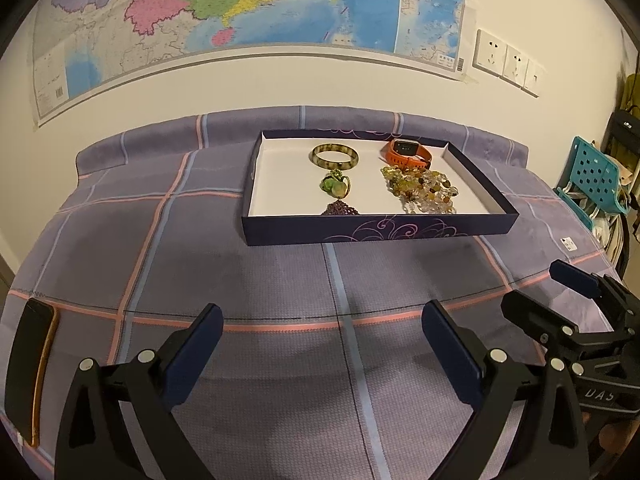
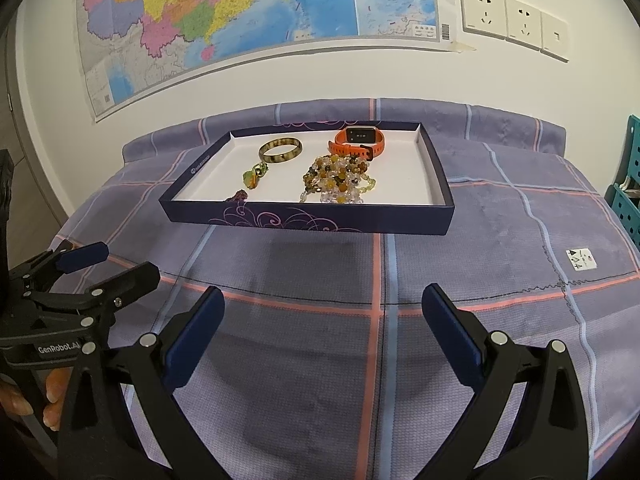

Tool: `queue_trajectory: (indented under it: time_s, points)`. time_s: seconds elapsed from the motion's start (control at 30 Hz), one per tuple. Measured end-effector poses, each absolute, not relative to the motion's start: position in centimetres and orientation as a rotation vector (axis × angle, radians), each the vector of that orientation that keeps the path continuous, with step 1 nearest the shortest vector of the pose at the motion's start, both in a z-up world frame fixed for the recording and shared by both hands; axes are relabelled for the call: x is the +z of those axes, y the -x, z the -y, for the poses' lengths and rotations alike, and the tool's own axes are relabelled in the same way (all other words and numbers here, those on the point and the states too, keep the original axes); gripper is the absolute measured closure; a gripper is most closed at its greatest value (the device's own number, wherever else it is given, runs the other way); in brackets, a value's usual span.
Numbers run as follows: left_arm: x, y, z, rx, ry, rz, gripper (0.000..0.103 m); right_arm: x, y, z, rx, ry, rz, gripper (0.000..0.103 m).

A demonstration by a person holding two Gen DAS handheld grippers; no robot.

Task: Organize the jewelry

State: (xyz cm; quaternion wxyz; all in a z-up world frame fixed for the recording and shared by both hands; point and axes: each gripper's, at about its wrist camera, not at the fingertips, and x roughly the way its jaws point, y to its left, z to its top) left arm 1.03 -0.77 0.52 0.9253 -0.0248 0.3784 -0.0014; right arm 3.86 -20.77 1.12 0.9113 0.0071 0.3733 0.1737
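Observation:
A shallow dark blue box (image 1: 360, 232) (image 2: 280, 220) with a white floor lies on the checked cloth ahead of both grippers. Inside it lie a green-brown bangle (image 1: 335, 156) (image 2: 280, 150), an orange watch (image 1: 408, 151) (image 2: 358, 140), a heap of amber and clear beads (image 1: 420, 190) (image 2: 336, 180), a green pendant piece (image 1: 335, 185) (image 2: 253, 176) and a small purple bead cluster (image 1: 340, 210) (image 2: 238, 197). My left gripper (image 1: 322, 330) stands open over bare cloth, well short of the box. My right gripper (image 2: 322, 312) is open too, nothing between its fingers.
A dark phone (image 1: 30, 368) lies at the cloth's left edge. A small white sticker (image 2: 581, 259) sits on the cloth at the right. A teal perforated crate (image 1: 596, 172) stands beyond the right edge. A wall with a map (image 1: 240, 8) and sockets (image 2: 512, 20) is behind.

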Motion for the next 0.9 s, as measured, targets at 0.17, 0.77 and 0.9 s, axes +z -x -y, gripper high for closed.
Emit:
queue_trajectory:
  time_s: [0.17,0.77,0.9]
  points:
    - [0.60,-0.93,0.75,0.002,0.050,-0.777,0.007,1.12,-3.88,20.77,0.359,-0.013,-0.773,0.006]
    - [0.65,-0.99,0.77,0.010,0.046,-0.775,0.007,1.33,-3.92,20.79,0.360,-0.015,-0.771,0.006]
    - [0.61,-1.08,0.75,0.007,0.050,-0.781,0.007,1.33,-3.95,20.82,0.364,-0.017,-0.770,0.006]
